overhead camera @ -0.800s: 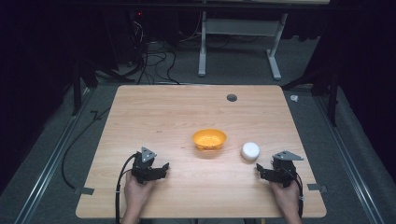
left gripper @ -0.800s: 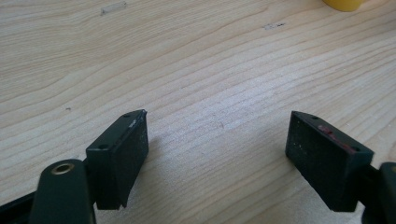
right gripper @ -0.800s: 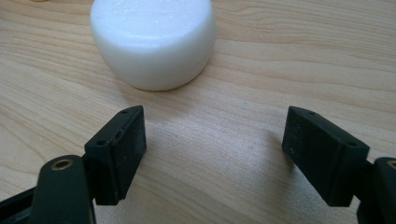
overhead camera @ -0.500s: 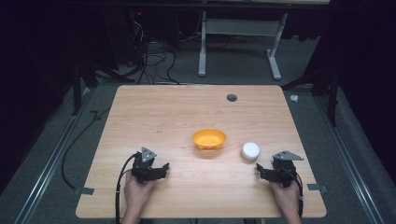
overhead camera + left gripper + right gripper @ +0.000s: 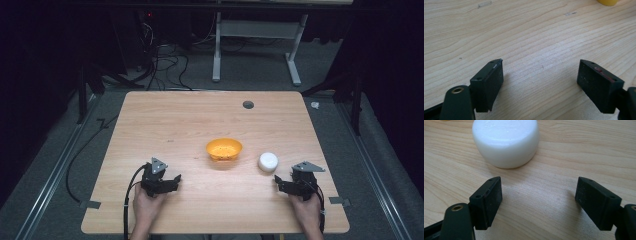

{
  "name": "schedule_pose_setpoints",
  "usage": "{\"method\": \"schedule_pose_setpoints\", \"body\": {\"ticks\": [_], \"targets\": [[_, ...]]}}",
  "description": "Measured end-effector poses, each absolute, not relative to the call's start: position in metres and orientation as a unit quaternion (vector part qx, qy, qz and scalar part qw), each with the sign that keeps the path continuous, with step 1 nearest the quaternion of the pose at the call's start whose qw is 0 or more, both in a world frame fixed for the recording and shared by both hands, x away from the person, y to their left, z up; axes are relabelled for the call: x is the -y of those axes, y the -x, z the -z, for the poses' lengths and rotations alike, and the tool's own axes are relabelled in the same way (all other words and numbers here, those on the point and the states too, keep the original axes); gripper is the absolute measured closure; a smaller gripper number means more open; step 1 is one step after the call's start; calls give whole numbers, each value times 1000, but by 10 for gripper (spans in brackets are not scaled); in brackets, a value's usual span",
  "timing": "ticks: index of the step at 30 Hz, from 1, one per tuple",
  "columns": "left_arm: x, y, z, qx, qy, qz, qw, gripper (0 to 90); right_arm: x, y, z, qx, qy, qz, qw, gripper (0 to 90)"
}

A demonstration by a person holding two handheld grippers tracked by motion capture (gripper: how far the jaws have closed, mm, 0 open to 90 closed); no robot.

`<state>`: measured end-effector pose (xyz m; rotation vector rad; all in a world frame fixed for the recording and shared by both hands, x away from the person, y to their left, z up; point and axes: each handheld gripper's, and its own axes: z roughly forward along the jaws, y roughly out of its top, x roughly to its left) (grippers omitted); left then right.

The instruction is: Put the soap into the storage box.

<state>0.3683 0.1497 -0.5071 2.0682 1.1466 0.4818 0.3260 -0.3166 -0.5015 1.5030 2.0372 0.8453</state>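
Right gripper: yours, low on the table near its front right corner, jaws spread wide and empty, nothing between them but bare wood. Left gripper: near the front left, jaws equally wide apart, gripping nothing. White puck: a squat, smooth, round-edged piece standing flat on the wood just ahead of your right jaws and a little toward the left one, not touching either; in the high view it sits between that gripper and the bowl. Orange bowl: upright at mid-table, close beside the puck, and apparently empty, though its floor is too small to read. Risks, by judgement: the puck is off your centre line, so a straight advance would likely bring the left jaw against its side first and skid it across the slick wood toward the bowl; closing high on the rounded shoulder may squeeze it out of the jaws; closing too low drags the pads on the wood. Left gripper lies well apart from both items, so any trouble there would come only from its trailing cable.
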Motion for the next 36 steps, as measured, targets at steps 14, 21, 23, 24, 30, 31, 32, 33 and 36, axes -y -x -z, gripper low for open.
{"method": "schedule_pose_setpoints", "body": {"ticks": [14,21,23,24,30,31,32,33,36], "targets": [[-150,-368,507,-444,-801,-186,357,216,315,-325,499,-741,-546,-315,230,215],[-150,-368,507,-444,-801,-186,357,216,308,-322,490,-740,-538,-330,233,202],[-150,-368,507,-444,-801,-186,357,216,306,-322,488,-740,-536,-334,232,198],[-150,-368,507,-444,-801,-186,357,216,305,-322,487,-741,-534,-335,230,194],[-150,-368,507,-444,-801,-184,357,218,299,-326,482,-741,-534,-335,233,171],[-150,-368,507,-444,-801,-184,357,218,298,-327,482,-741,-534,-335,232,167],[-150,-368,507,-444,-801,-184,357,218,296,-328,482,-741,-533,-336,232,165],[-150,-368,507,-444,-801,-184,357,218,296,-328,482,-741,-533,-336,232,165],[-150,-368,507,-444,-801,-184,357,218,292,-330,481,-745,-529,-337,229,160]]}}
